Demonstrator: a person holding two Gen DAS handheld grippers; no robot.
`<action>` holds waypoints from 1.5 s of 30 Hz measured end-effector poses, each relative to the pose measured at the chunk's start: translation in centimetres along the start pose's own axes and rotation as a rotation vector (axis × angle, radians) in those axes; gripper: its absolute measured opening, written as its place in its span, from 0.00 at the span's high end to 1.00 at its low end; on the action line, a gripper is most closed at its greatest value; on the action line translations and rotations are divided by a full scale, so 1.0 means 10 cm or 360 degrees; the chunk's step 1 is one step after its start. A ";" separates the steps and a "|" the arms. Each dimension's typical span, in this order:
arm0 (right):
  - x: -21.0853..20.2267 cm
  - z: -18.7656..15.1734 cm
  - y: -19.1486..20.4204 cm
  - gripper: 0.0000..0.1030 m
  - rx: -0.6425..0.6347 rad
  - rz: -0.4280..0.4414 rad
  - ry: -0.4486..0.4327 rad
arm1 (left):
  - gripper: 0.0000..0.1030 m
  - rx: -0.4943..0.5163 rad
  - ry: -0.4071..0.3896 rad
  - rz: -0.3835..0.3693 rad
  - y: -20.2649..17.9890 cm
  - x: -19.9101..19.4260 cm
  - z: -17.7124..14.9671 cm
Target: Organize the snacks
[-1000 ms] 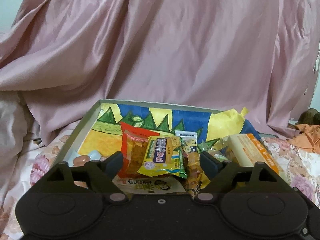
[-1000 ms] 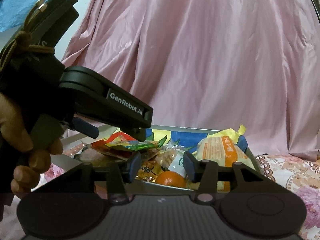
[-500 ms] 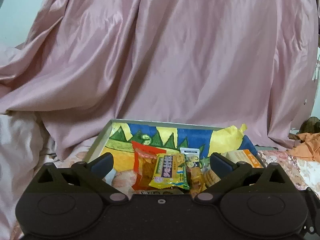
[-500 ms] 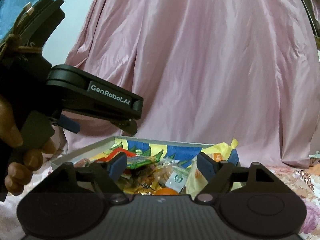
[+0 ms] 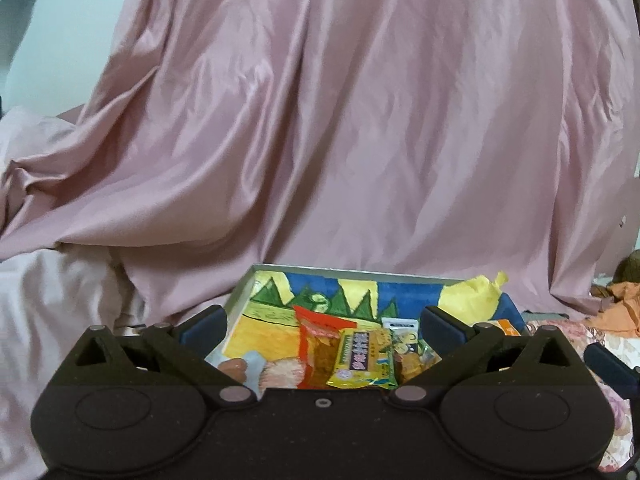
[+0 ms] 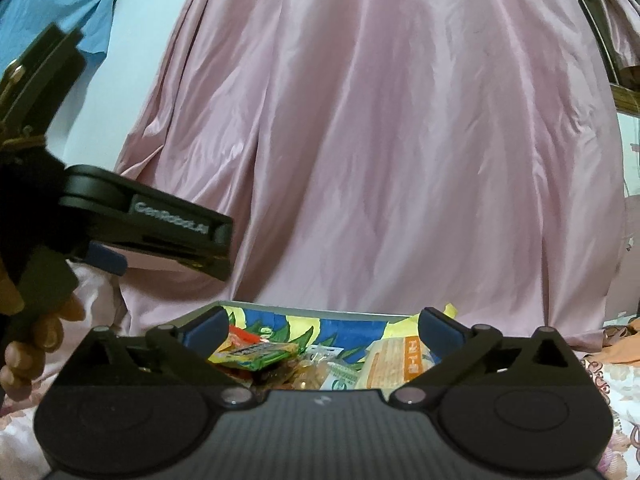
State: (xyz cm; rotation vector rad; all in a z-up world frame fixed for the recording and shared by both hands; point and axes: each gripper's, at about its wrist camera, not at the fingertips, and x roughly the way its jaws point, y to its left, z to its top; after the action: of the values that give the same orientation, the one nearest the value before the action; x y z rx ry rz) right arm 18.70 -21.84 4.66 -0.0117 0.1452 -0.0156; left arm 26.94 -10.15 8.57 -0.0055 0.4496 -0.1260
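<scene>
A shallow box (image 5: 348,273) with a painted blue, yellow and green inside holds a heap of snacks. In the left wrist view I see a red packet (image 5: 320,344), a yellow-green packet (image 5: 362,356) and a yellow bag (image 5: 468,300). My left gripper (image 5: 323,326) is open and empty, held back from and above the box. In the right wrist view the box (image 6: 320,313) holds the yellow-green packet (image 6: 260,352) and an orange-and-white pack (image 6: 396,360). My right gripper (image 6: 323,326) is open and empty, also back from the box. The left gripper's body (image 6: 152,228) shows at the left.
A pink satin cloth (image 5: 340,120) hangs behind the box. Floral bedding (image 5: 568,332) lies to the right with orange cloth (image 5: 624,308) on it. White bedding (image 5: 52,300) lies to the left. A blue cloth (image 6: 60,12) hangs at the upper left.
Both grippers have pulled back and up from the box, and both have opened wider. The snacks sit lower and smaller in both views.
</scene>
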 end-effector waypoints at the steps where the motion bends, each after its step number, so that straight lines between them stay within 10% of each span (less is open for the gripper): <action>1: -0.01 0.02 -0.01 0.00 0.0004 -0.0002 0.0000 | 0.01 -0.0002 -0.0008 0.0009 0.01 -0.02 0.00; 45: -0.65 0.33 0.17 0.00 0.0078 0.0013 0.0099 | 0.01 -0.0240 -0.0127 0.0263 0.59 -1.03 -0.54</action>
State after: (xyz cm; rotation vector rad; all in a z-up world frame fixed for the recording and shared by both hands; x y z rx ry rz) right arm 12.74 -20.01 8.85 0.0387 0.2069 -0.0112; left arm 16.11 -2.88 7.95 -0.1208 0.3771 0.0703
